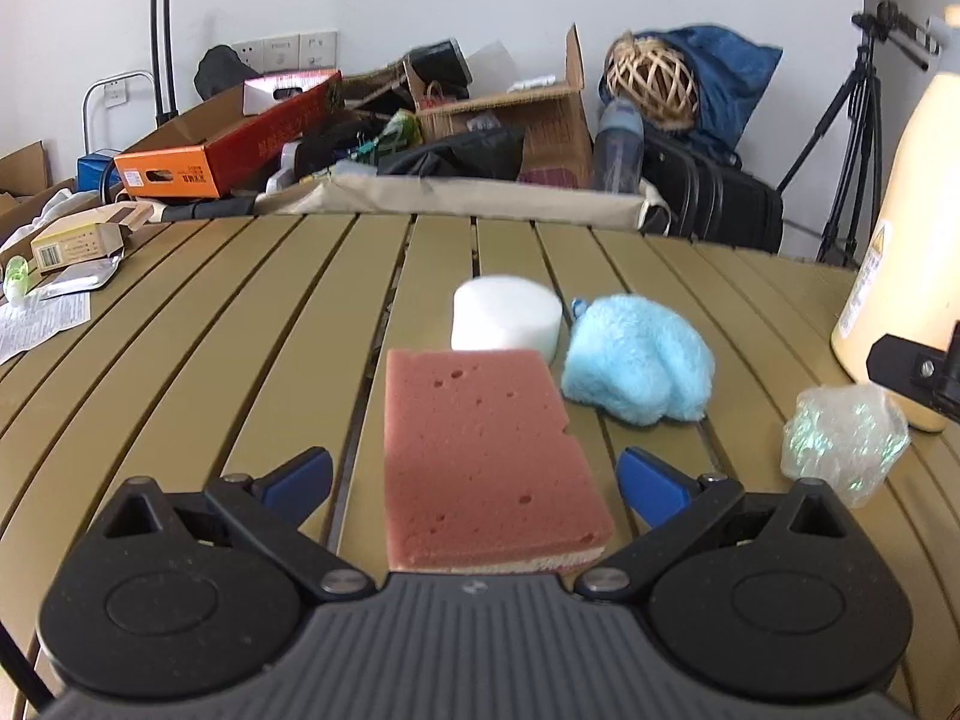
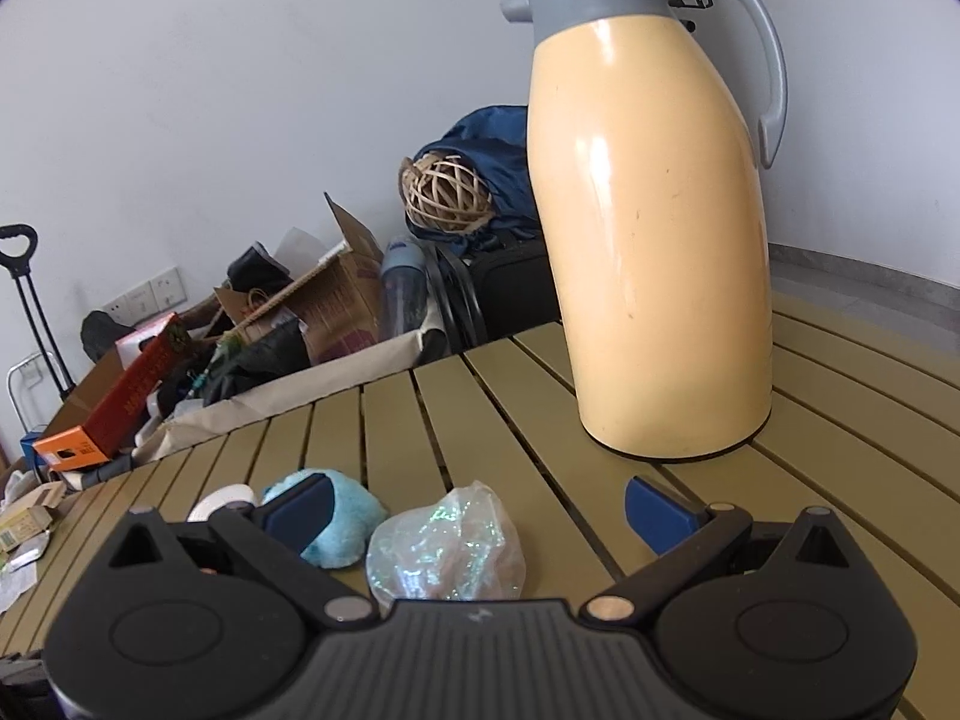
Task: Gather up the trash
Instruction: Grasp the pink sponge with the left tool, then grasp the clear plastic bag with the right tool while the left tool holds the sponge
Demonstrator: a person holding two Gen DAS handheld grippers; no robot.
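Left gripper (image 1: 474, 474): my fingers spread, pink sponge (image 1: 486, 462) between.
Right gripper (image 2: 480, 507): my fingers spread, crumpled plastic wrap (image 2: 447, 549) near, left of centre.

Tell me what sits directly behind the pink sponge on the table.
Behind the pink sponge stands a white foam cylinder, with a fluffy blue cloth to its right. The cylinder's lower front edge is hidden by the sponge, so whether they touch cannot be told.

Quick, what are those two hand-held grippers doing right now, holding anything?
Left hand-held gripper: open, empty, pink sponge between its fingers.
Right hand-held gripper: open, empty, crumpled plastic wrap just ahead.
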